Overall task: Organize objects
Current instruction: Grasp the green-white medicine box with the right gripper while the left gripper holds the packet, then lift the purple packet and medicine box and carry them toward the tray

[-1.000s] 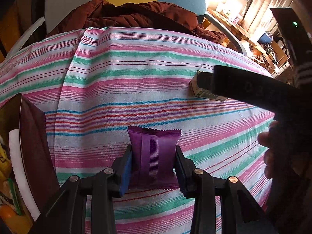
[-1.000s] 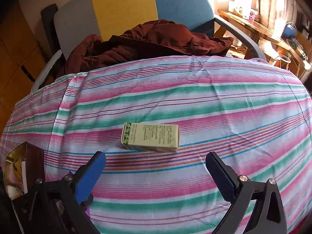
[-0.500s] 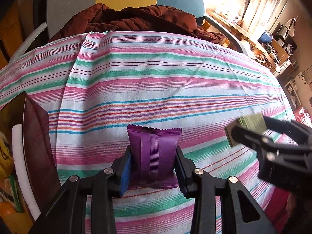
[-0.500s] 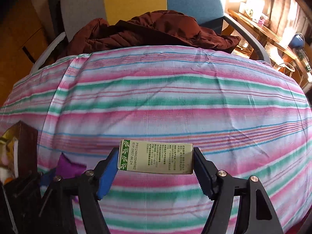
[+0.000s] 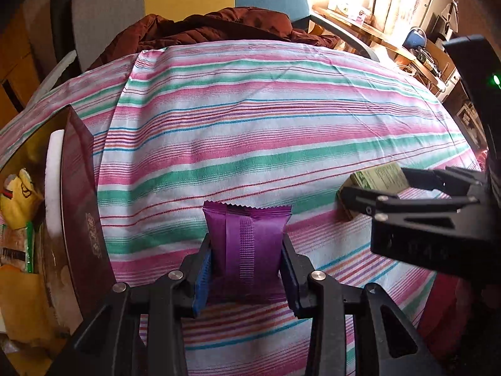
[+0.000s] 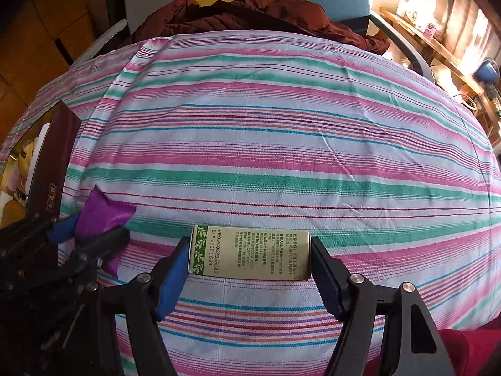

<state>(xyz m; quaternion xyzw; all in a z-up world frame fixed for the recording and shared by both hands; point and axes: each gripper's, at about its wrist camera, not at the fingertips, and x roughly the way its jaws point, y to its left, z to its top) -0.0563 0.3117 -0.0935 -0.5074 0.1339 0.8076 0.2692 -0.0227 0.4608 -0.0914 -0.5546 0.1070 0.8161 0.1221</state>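
Note:
My left gripper is shut on a purple snack packet, held upright just above the striped cloth. My right gripper is shut on a small green and cream carton, gripped by its two ends and held above the cloth. In the left wrist view the right gripper and the carton are at the right. In the right wrist view the left gripper and the purple packet are at the lower left.
A dark maroon box stands open at the left edge with several snack packs inside; it also shows in the right wrist view. A brown jacket lies on a chair behind the table. A cluttered desk is at the far right.
My right gripper closed on the carton, lifted it off the cloth and drew it back toward the near right. The left gripper kept hold of the purple packet and barely moved.

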